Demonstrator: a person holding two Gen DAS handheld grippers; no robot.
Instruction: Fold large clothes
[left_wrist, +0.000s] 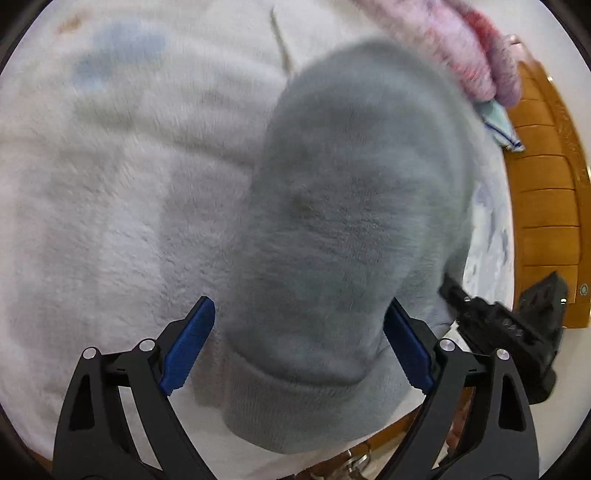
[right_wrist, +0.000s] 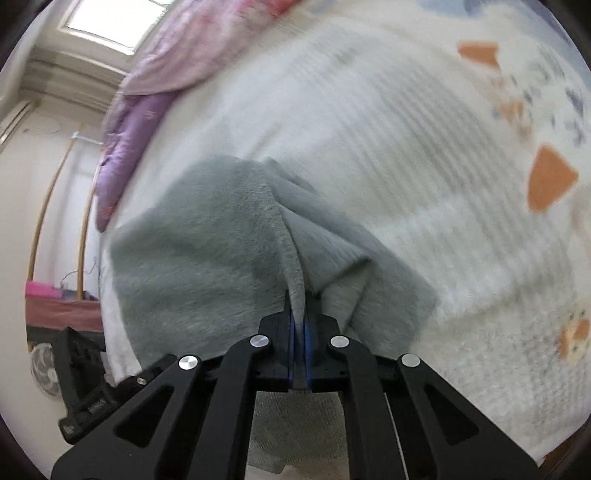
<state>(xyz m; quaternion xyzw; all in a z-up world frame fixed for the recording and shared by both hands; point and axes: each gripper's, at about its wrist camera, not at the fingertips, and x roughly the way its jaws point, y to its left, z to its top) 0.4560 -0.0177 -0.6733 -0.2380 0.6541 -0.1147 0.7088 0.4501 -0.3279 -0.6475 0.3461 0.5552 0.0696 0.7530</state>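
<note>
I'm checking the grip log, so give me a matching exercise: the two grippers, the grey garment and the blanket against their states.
Things:
1. left gripper
2. right gripper
3. grey garment
4. white blanket

States:
A. pinched along a fold
B. spread underneath
C. open, fingers on either side of grey cloth
D. shut on cloth

Pairs: 1-C, 2-D, 3-A, 4-B

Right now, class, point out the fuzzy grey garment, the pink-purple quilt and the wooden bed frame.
fuzzy grey garment (left_wrist: 351, 206), left wrist view, middle of its raised bulk
pink-purple quilt (right_wrist: 129, 147), right wrist view, purple edge
wooden bed frame (left_wrist: 546, 206), left wrist view, slatted panel
</note>
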